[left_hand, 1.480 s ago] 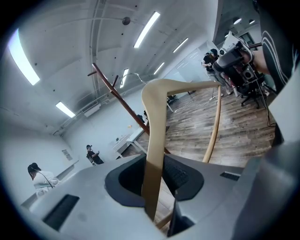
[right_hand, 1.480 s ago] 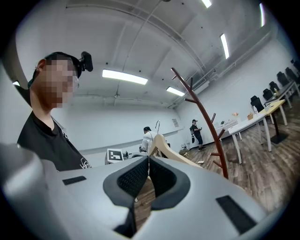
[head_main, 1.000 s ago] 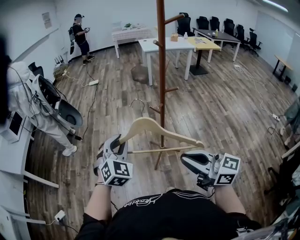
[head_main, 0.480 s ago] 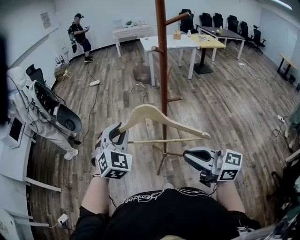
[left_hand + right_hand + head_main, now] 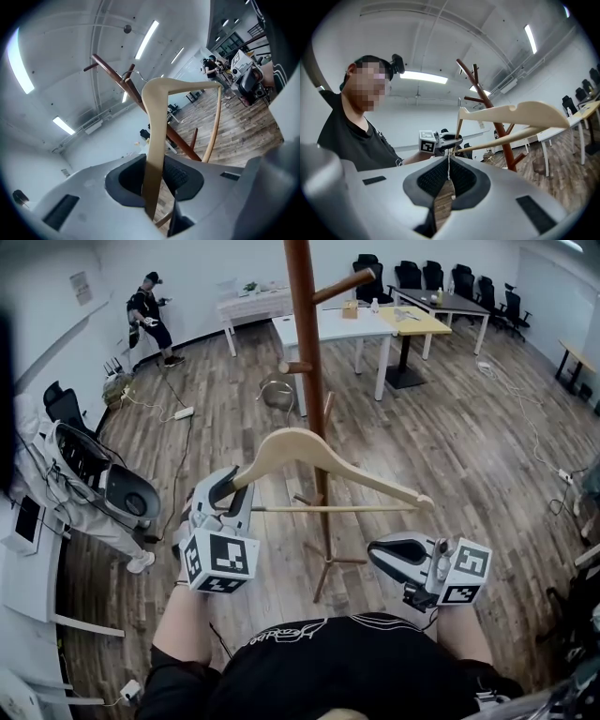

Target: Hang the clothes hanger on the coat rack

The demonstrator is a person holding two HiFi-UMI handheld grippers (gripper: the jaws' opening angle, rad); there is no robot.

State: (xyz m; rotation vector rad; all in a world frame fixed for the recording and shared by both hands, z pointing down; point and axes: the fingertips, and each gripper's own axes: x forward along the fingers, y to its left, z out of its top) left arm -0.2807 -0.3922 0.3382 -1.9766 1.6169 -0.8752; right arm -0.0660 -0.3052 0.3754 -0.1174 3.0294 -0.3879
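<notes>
Gripping only one arm end of the clothes hanger (image 5: 309, 451), the left gripper (image 5: 227, 493) holds it up just in front of the coat rack (image 5: 305, 343), right gripper (image 5: 377, 553) closed on nothing; risk: hanger pivots in the pads, hook (image 5: 130, 75) misses the peg.

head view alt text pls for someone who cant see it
A person's left gripper clamps one end of a wooden clothes hanger, held up close to a tall brown coat rack. The right gripper is shut and empty, lower right.
</notes>
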